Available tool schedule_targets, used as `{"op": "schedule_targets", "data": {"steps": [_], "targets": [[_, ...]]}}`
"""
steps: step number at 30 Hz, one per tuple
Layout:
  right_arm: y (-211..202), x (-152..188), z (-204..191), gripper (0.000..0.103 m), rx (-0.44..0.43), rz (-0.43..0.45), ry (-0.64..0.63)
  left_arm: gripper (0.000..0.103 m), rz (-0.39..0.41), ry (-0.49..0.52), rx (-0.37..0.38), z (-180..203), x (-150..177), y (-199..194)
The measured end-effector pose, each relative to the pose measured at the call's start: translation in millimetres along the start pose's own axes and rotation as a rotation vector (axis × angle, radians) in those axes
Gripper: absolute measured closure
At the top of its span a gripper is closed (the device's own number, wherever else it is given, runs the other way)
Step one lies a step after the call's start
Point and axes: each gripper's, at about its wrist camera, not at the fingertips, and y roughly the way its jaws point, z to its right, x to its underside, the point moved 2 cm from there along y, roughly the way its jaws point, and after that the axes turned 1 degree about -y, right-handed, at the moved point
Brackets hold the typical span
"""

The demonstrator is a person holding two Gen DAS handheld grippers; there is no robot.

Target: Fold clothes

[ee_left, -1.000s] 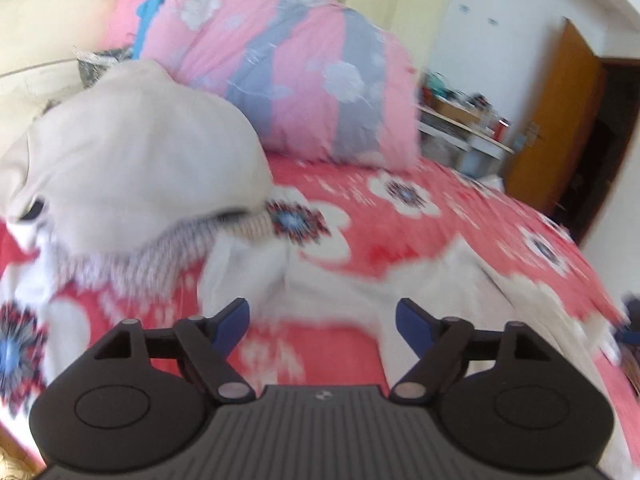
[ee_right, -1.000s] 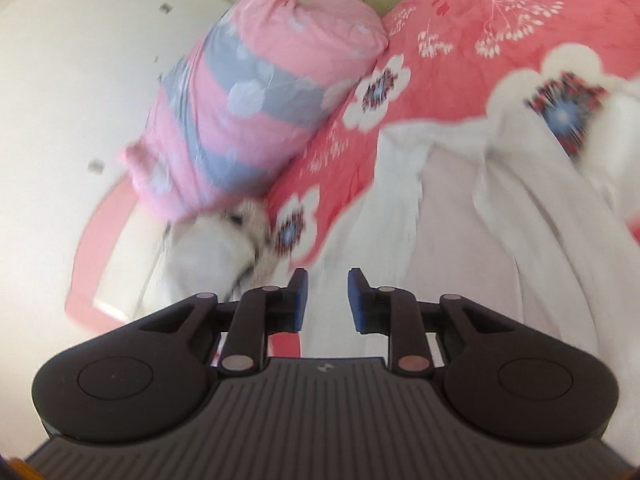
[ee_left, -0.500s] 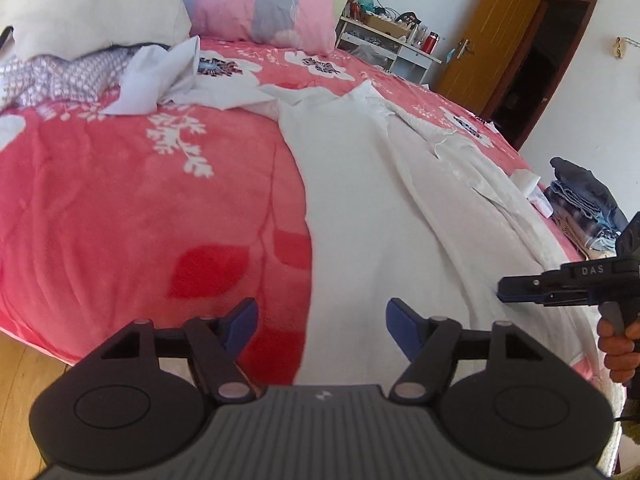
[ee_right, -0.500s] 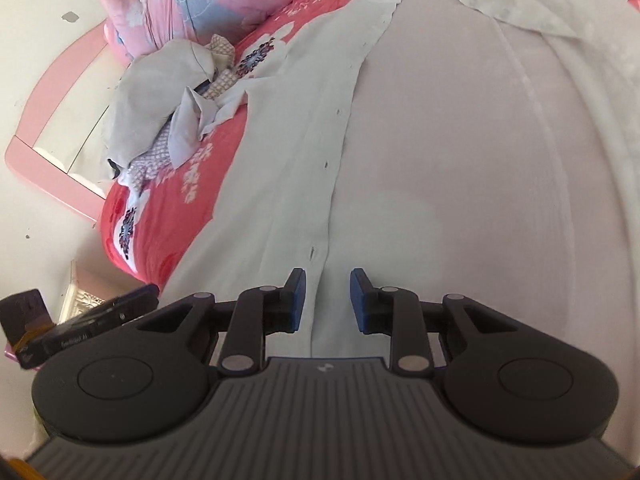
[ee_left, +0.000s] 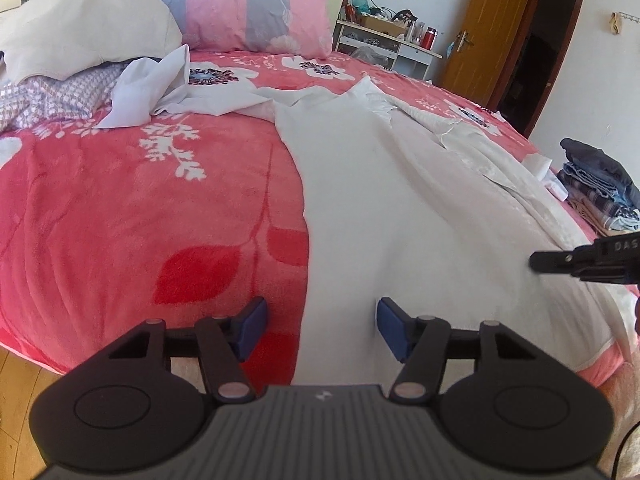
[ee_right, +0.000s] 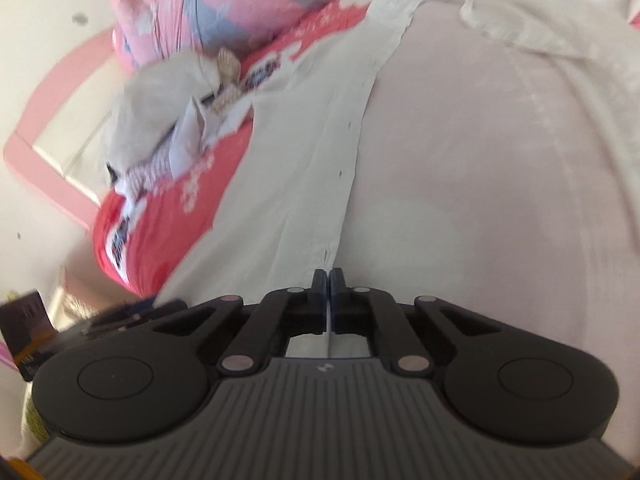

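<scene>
white letters "DAS" on the black right gripper (ee_left: 536, 261), cut off at the frame edge

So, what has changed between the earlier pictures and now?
Both tongs came down from the pillows to the near hem of the white shirt. The right tongs closed on the shirt's front edge. The left tongs have narrowed but are open over the shirt's side edge, gripping nothing. The shirt, red blanket and clothes heap stayed as before.
</scene>
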Motion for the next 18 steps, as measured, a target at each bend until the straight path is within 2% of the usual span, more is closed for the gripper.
{"op": "schedule_targets", "data": {"steps": [2,7,10,14,18], "targets": [[-10,-2,7,0.103,0.031,0.040,0.006,0.042,-0.004,-0.002,0.003,-1,2,0],[-4,1,34,0.103,0.083,0.040,0.083,0.042,-0.010,0.003,0.001,-1,7,-1],[1,3,36,0.103,0.109,0.052,0.068,0.042,-0.017,-0.005,0.010,-1,9,-2],[3,3,45,0.102,0.101,0.052,0.099,0.042,-0.033,-0.024,0.047,0,15,-5],[-9,6,46,0.098,0.020,0.045,0.159,0.042,-0.044,-0.027,0.068,2,24,-6]]}}
